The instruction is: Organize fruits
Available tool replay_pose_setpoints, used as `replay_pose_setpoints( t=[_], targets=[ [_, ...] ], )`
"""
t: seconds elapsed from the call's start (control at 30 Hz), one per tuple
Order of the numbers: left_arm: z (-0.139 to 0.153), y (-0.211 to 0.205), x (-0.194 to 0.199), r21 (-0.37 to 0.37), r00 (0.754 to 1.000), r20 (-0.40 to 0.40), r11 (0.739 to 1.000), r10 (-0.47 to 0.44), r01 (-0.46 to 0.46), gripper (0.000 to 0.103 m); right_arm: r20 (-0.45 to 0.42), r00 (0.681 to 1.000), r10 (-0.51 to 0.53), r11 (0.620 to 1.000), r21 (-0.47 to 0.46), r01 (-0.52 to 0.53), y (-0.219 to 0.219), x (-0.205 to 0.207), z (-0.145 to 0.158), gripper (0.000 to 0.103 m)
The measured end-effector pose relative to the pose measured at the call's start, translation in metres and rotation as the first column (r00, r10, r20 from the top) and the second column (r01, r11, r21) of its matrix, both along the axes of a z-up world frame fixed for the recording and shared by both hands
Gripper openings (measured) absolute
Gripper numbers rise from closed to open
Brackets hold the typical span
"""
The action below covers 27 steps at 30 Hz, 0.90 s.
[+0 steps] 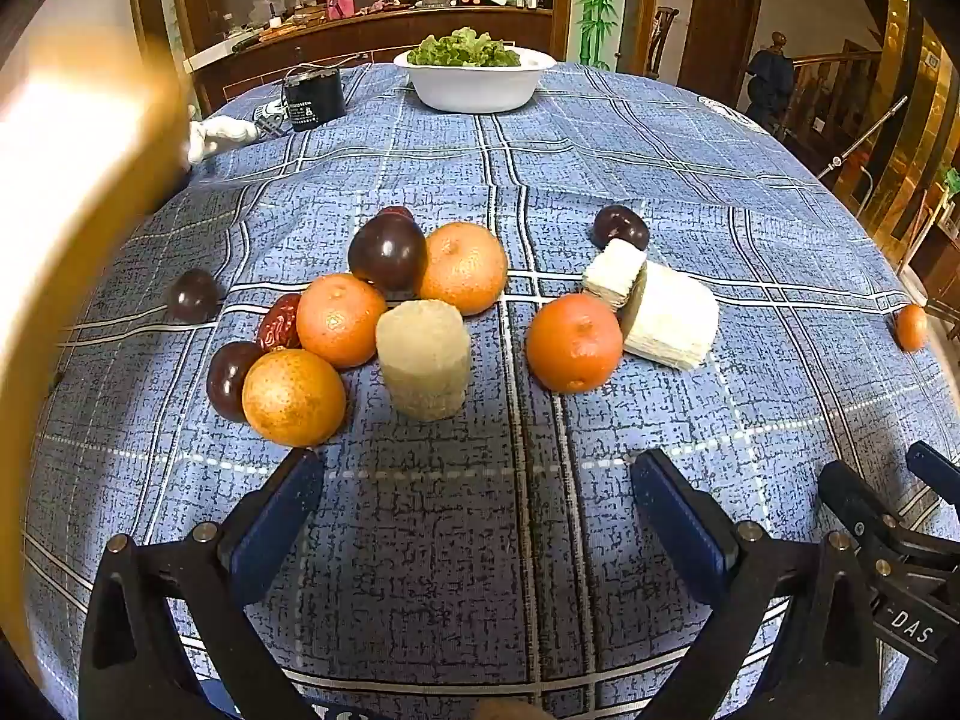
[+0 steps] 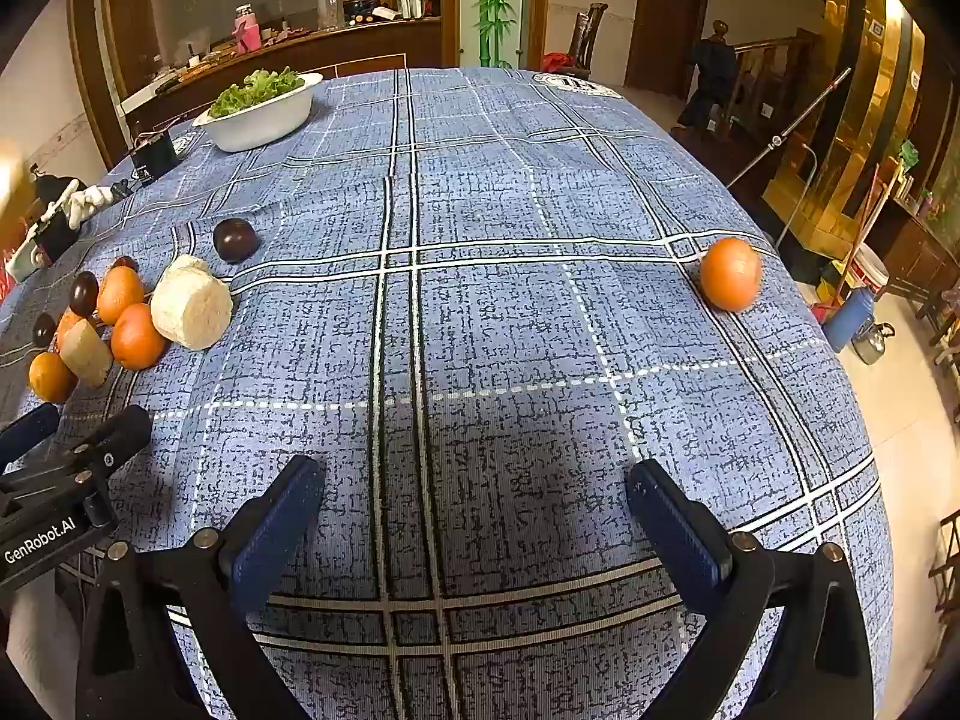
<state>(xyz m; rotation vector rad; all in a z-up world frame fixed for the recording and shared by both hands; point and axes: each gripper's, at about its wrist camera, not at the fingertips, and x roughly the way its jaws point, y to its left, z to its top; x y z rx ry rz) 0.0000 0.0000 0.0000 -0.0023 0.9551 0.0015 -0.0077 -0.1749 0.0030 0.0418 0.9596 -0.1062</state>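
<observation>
In the left wrist view my left gripper (image 1: 477,471) is open and empty, low over the blue checked cloth. Just ahead lies a cluster of oranges (image 1: 340,319), dark plums (image 1: 387,251), a red date (image 1: 280,320) and a beige cylinder (image 1: 425,350). One orange (image 1: 574,341) sits beside white blocks (image 1: 669,324). A plum (image 1: 620,227) lies behind them. In the right wrist view my right gripper (image 2: 474,483) is open and empty. A lone orange (image 2: 730,273) lies far right near the table edge; the cluster (image 2: 129,324) is at far left.
A white bowl of lettuce (image 1: 474,84) stands at the table's far side, with a black box (image 1: 314,97) and a white glove (image 1: 219,135) to its left. The table edge (image 2: 864,420) drops off close behind the lone orange. A stray plum (image 1: 192,295) lies left.
</observation>
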Motion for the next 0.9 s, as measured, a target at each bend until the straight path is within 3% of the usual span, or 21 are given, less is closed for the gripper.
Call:
replay_pose_setpoints(
  t=[0.9],
  targets=[
    [0.0001, 0.0000, 0.0001, 0.000, 1.000, -0.001, 1.000, 0.000, 0.000, 0.103, -0.001, 1.000, 0.000, 1.000, 0.001, 0.000, -0.0001, 0.0000, 0.0001, 0.103]
  ],
)
